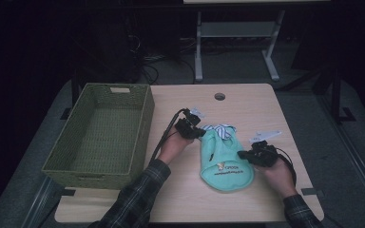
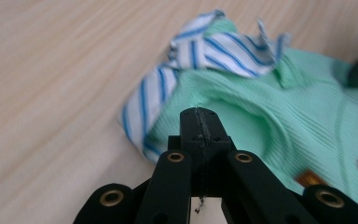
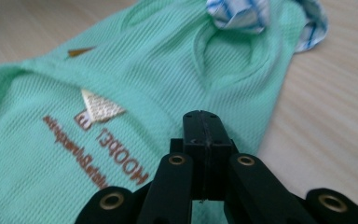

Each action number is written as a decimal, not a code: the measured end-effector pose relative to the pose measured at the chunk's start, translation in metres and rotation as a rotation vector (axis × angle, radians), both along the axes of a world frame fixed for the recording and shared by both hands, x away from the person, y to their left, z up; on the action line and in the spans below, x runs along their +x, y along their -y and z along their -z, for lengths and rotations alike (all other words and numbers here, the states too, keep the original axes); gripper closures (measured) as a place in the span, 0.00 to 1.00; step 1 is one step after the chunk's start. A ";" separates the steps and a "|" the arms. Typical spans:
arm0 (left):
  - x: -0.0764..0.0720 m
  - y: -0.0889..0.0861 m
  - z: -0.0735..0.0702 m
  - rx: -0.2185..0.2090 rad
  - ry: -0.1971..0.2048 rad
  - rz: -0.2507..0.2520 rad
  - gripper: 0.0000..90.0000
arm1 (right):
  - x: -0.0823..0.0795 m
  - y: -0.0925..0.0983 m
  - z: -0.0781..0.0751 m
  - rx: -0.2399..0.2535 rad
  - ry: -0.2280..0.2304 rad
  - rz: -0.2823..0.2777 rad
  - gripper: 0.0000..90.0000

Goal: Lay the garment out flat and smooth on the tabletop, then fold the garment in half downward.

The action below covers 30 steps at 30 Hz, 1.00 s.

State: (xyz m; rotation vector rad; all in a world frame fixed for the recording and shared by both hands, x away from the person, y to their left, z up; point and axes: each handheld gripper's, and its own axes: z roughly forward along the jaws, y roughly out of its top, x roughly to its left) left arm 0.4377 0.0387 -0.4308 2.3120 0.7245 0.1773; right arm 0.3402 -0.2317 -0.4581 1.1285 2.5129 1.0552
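Reading "HOOPET" on mint garment (image 3: 121, 93) | white tag (image 3: 100, 106) above lettering

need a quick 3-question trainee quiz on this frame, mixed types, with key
1. True or false: the woven olive-green rectangular basket holds the mint-green knit pet shirt with blue-striped white collar.
2. The shirt lies: A) on the light wooden table, B) in the basket, C) on the floor.
3. How do the jaws of the left gripper and right gripper stand?

Key: 1. False, the basket is empty. 2. A. 3. Both shut, at opposite edges of the shirt; whether cloth is pinched cannot be told.
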 end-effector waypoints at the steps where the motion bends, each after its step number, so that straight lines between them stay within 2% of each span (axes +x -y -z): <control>1: 0.003 0.003 0.002 0.005 0.009 -0.003 1.00 | -0.001 0.000 0.001 -0.001 -0.004 0.000 1.00; 3: 0.010 0.010 0.005 0.027 0.025 -0.004 1.00 | -0.004 -0.001 0.003 -0.016 -0.012 0.000 1.00; 5: 0.015 0.014 0.009 0.047 0.016 -0.011 1.00 | -0.004 -0.001 0.006 -0.020 -0.016 -0.005 1.00; 7: 0.020 0.017 0.016 0.038 0.010 -0.017 1.00 | -0.004 -0.001 0.006 -0.017 -0.023 0.000 1.00; 9: 0.022 0.018 0.023 0.060 0.005 -0.011 1.00 | -0.004 -0.001 0.006 -0.020 -0.020 -0.001 1.00; 11: 0.022 0.018 0.028 0.062 -0.012 -0.012 1.00 | -0.004 -0.001 0.007 -0.021 -0.017 -0.003 1.00; 14: 0.020 0.015 0.029 0.058 -0.014 -0.017 1.00 | -0.004 -0.001 0.007 -0.023 -0.015 -0.007 1.00; 16: 0.016 0.011 0.029 0.055 -0.029 -0.033 1.00 | -0.004 -0.001 0.007 -0.023 -0.015 -0.008 1.00; 18: 0.013 0.008 0.028 0.065 -0.032 -0.033 1.00 | -0.004 -0.001 0.007 -0.024 -0.016 -0.010 1.00; 22: 0.002 0.001 0.028 0.058 -0.039 -0.057 1.00 | -0.003 -0.001 0.006 -0.026 -0.016 -0.012 1.00; 23: -0.002 -0.002 0.027 0.073 -0.040 -0.051 1.00 | -0.003 -0.001 0.006 -0.026 -0.016 -0.013 1.00; 27: -0.023 -0.011 0.026 0.084 -0.048 -0.061 1.00 | -0.003 0.000 0.006 -0.027 -0.017 -0.017 1.00; 30: -0.037 -0.015 0.025 0.099 -0.040 -0.047 1.00 | -0.002 0.001 0.007 -0.028 -0.013 -0.021 1.00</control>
